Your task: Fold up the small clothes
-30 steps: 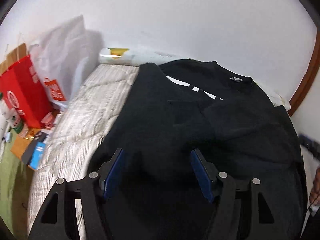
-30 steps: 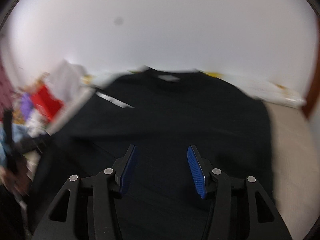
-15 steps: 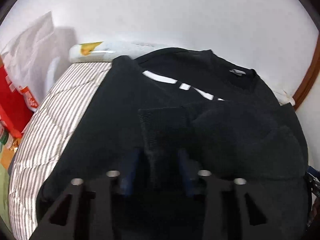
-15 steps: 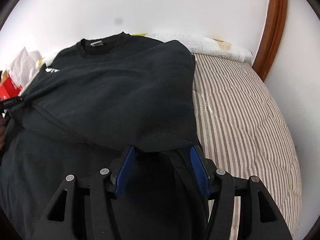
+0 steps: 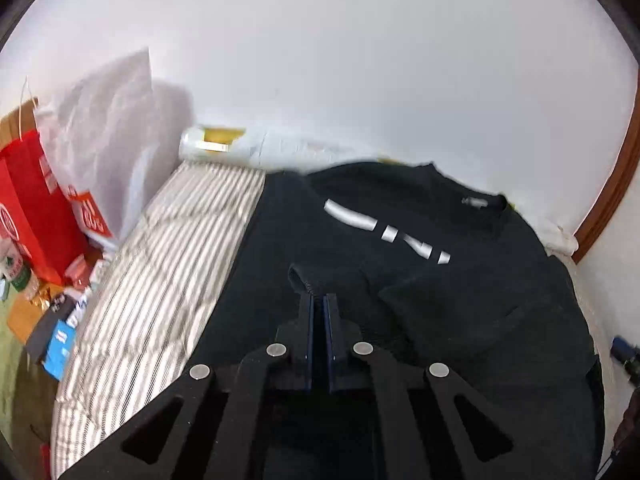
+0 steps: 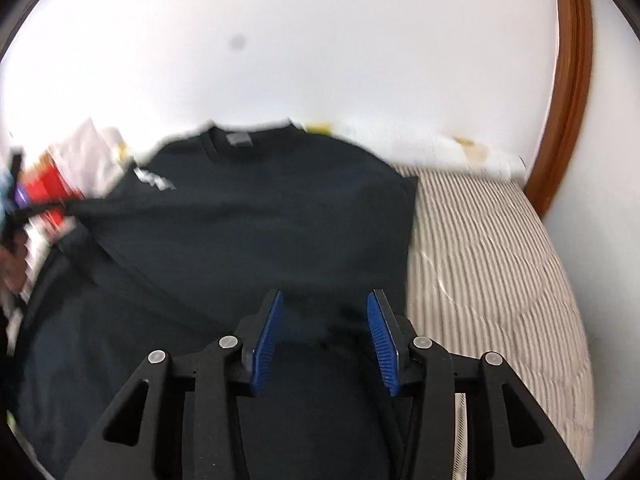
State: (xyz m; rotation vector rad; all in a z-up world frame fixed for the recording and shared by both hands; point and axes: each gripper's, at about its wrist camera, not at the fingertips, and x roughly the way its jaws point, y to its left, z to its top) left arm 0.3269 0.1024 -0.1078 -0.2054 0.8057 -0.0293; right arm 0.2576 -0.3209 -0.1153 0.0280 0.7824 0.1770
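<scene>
While the black sweatshirt (image 5: 420,280) lies across the striped mattress (image 5: 168,264), the left gripper (image 5: 319,300) pinches its sleeve cuff (image 5: 302,278), likely to fold it inward, and the right gripper (image 6: 325,312) hovers released.

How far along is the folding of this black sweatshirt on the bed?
Early to midway. Done: the right side of the black sweatshirt is already folded in, its edge straight beside the striped mattress. In hand: the left gripper is shut on a sleeve cuff pulled over the body; the right gripper is open above the cloth. Left: laying that sleeve flat and folding the bottom up.
</scene>
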